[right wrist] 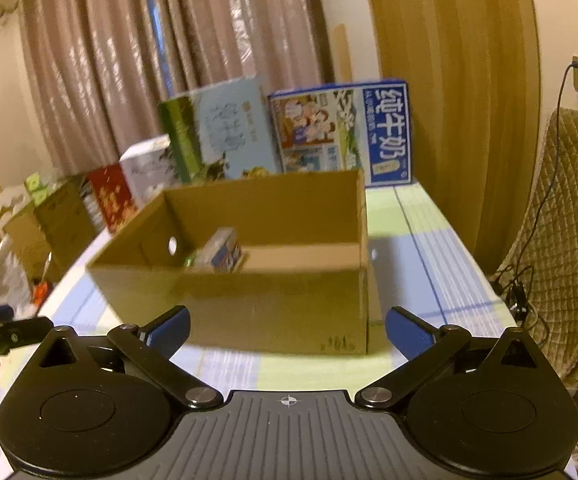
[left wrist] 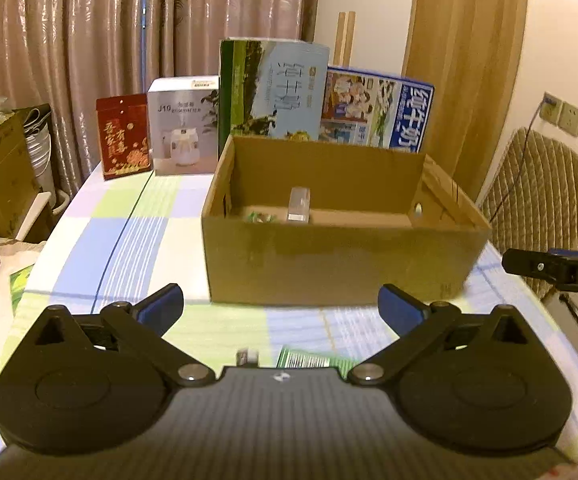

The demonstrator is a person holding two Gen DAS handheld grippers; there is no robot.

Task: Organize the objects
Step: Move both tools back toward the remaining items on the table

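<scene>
An open brown cardboard box stands on the checked tablecloth. Inside it a small clear-wrapped carton stands upright with a green packet beside it. My left gripper hovers open in front of the box's near wall, nothing between its fingers. A green packet lies on the cloth just under it. My right gripper is open too, empty, facing the box's near right corner. The right gripper's black body shows at the left wrist view's right edge.
Behind the box stand a red box, a white humidifier box, a green-and-blue milk carton case and a blue milk case. A padded chair with cables is to the right. Cardboard boxes clutter the left.
</scene>
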